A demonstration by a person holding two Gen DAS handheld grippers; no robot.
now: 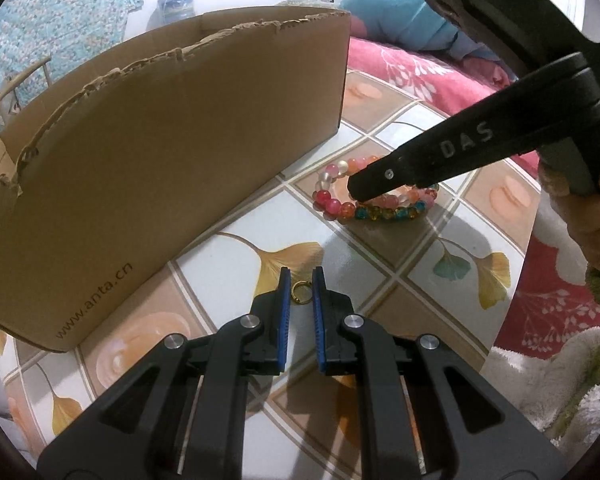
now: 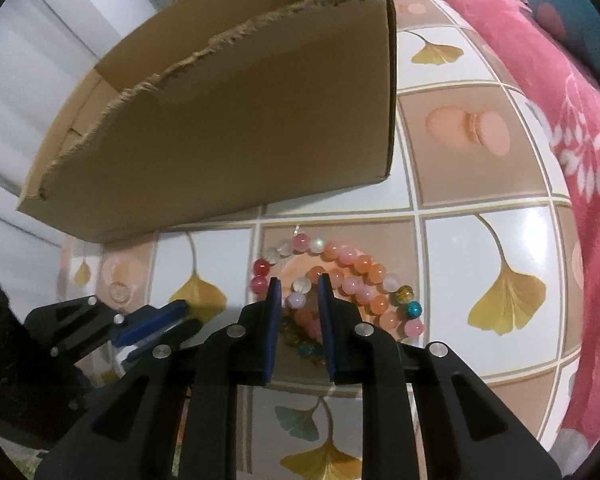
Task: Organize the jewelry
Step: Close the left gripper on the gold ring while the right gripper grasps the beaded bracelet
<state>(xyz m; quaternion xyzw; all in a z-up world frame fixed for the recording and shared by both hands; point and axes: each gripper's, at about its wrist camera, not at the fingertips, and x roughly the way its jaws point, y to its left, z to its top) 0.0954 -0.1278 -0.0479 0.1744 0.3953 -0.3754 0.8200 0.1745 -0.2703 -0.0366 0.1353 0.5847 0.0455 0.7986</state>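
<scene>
1. While two hand-held grippers work over a tiled tabletop [image 2: 480, 184] printed with ginkgo leaves and macarons, a torn-edged cardboard box [image 1: 172, 152] fills the upper left of both views.

2. At the lower centre of the left wrist view, the left gripper [image 1: 300, 280] points down at the table with its blue-padded jaws narrowly apart; a small gold ring [image 1: 300, 292] lies on the tile in the gap between the fingertips, and whether the pads touch it cannot be told.

3. Right of centre in that same view, a pile of bead bracelets [image 1: 374, 196], pink, orange, red, teal and amber, lies just beside the box's near corner.

4. From the upper right of the left wrist view, the right gripper [image 1: 360, 192] reaches down with its tip planted among the beads, a hand [image 1: 596, 216] on its handle at the right edge.

5. Seen from the right wrist view, the right gripper [image 2: 299, 286] has its jaws drawn close with pale beads of the pile [image 2: 364, 280] showing in the narrow gap between them; a firm pinch cannot be confirmed.

6. A red floral blanket [image 2: 540, 80] borders the table along the right of the frame.
</scene>
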